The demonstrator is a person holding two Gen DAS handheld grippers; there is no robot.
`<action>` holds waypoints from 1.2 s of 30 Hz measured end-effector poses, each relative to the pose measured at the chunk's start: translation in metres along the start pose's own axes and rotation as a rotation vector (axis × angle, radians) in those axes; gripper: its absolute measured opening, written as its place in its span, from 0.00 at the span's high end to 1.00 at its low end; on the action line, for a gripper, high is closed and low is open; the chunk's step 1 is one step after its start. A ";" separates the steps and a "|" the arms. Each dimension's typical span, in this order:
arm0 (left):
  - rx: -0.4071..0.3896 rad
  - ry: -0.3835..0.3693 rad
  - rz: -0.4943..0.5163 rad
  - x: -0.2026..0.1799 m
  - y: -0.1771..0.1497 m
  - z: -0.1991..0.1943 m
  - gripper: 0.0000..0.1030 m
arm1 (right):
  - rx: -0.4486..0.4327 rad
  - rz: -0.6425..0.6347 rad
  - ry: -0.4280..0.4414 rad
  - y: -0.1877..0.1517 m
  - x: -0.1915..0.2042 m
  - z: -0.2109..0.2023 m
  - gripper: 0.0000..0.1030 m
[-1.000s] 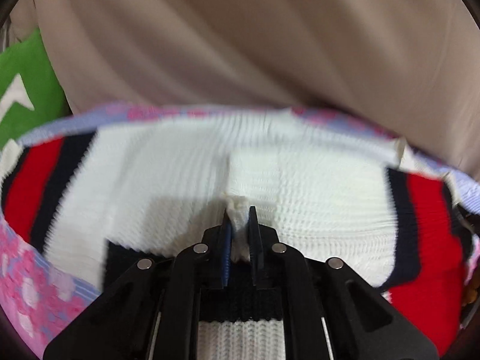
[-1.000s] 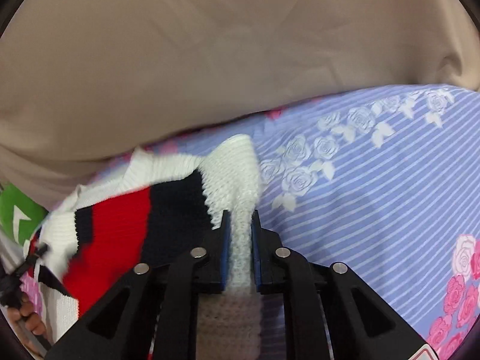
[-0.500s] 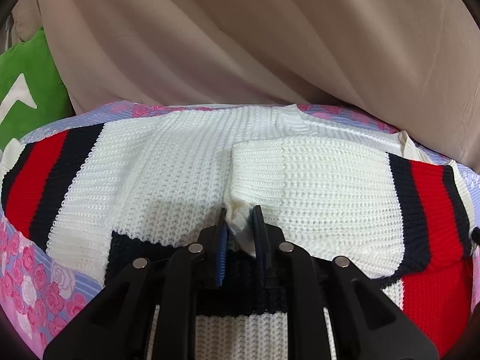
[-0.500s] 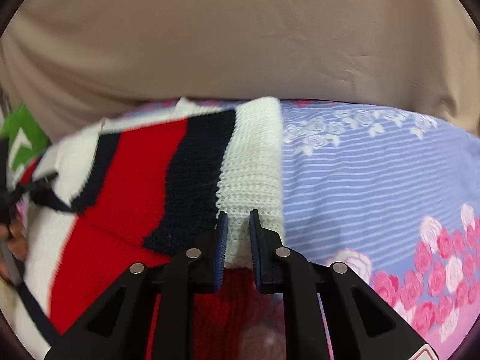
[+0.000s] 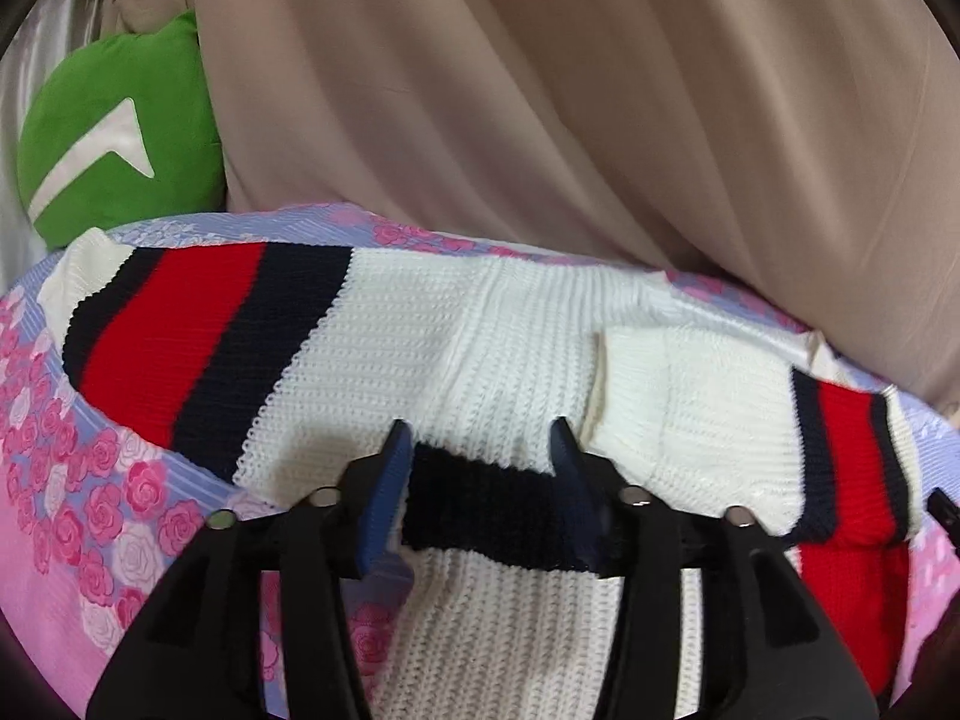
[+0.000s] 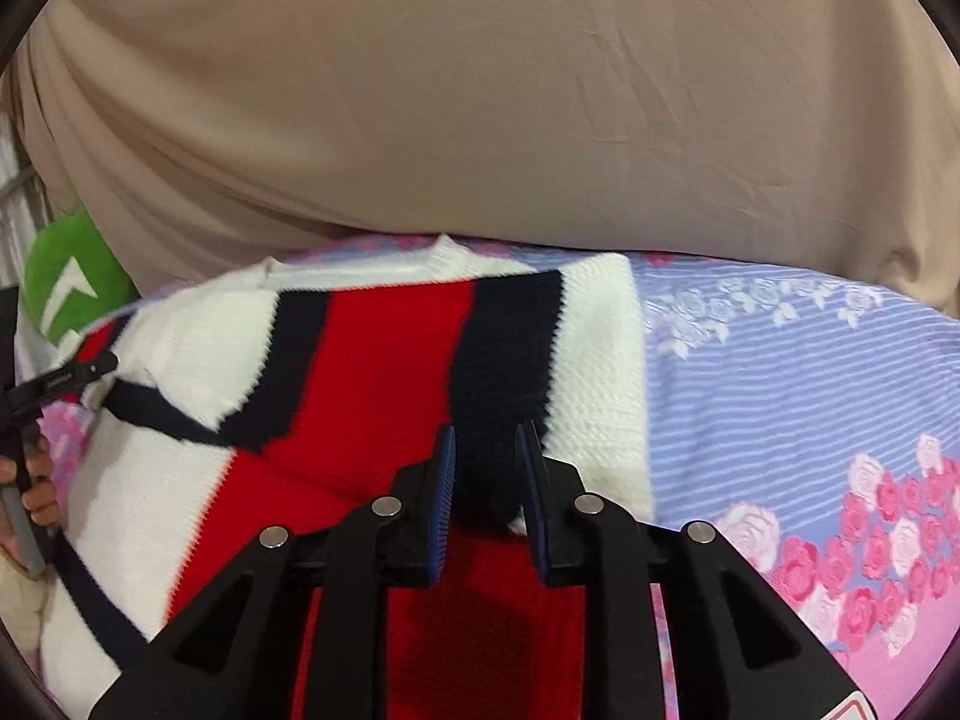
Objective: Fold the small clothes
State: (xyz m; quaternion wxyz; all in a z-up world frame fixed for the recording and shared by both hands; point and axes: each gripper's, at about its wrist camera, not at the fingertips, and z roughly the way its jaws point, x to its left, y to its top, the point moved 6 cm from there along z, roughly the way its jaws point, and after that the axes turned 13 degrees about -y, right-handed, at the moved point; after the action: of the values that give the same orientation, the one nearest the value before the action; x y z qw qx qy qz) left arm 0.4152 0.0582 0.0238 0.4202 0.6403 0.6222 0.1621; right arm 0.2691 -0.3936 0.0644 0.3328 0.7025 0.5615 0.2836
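A white knit sweater [image 5: 390, 360] with red and navy stripes lies flat on a floral bedsheet [image 5: 90, 480]. Its right sleeve is folded in, and the white cuff [image 5: 630, 384] rests on the body. My left gripper [image 5: 480, 435] hovers just above the navy band with its jaws opening wide and nothing between them. In the right wrist view the striped sleeve of the sweater [image 6: 372, 360] lies folded across. My right gripper [image 6: 487, 444] is over its navy stripe, jaws opening, and the pads press on no fabric.
A beige draped cloth [image 5: 600, 120] rises behind the bed. A green cushion [image 5: 120, 132] sits at the far left. Bare lilac and pink sheet [image 6: 780, 390] spreads to the sweater's right. A hand [image 6: 33, 480] shows at the left edge.
The left gripper let go of the white cuff, opened wide and drew back to the left. The right gripper let go of the sleeve's white edge, opened a little and pulled back.
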 end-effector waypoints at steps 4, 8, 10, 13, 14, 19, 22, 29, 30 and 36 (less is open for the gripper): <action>0.006 -0.033 0.021 -0.022 0.015 0.016 0.24 | 0.010 0.074 0.031 0.030 0.014 0.021 0.78; 0.127 -0.017 0.045 -0.036 0.006 0.068 0.38 | 0.040 0.025 -0.093 0.038 0.015 0.056 0.76; 0.117 0.029 0.066 -0.037 0.003 0.078 0.35 | 0.118 -0.012 -0.186 0.026 0.005 0.087 0.77; 0.088 0.033 0.084 -0.037 0.005 0.068 0.37 | 0.093 0.052 -0.158 0.026 -0.005 0.075 0.80; 0.063 0.034 0.064 -0.030 0.008 0.057 0.37 | 0.074 0.074 -0.151 0.026 -0.007 0.060 0.75; -0.070 0.135 -0.020 0.049 0.029 -0.015 0.24 | 0.018 0.008 -0.056 -0.005 0.010 -0.002 0.70; -0.084 0.224 -0.149 0.131 0.034 -0.050 0.20 | 0.034 -0.034 0.008 -0.036 0.022 -0.025 0.64; -0.114 0.365 -0.527 0.304 0.025 -0.093 0.20 | 0.062 -0.124 0.038 -0.087 0.048 -0.033 0.56; -0.120 0.340 -0.555 0.314 0.025 -0.092 0.20 | 0.061 -0.131 0.034 -0.091 0.052 -0.032 0.56; -0.203 0.228 -0.694 0.344 0.031 -0.082 0.25 | 0.104 -0.093 0.001 -0.099 0.047 -0.026 0.55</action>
State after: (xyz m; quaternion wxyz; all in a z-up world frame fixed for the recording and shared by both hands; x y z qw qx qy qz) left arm 0.4347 0.4108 -0.0131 0.4394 0.3244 0.8257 0.1409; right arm 0.1992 -0.3293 0.0039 0.3083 0.6919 0.6076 0.2387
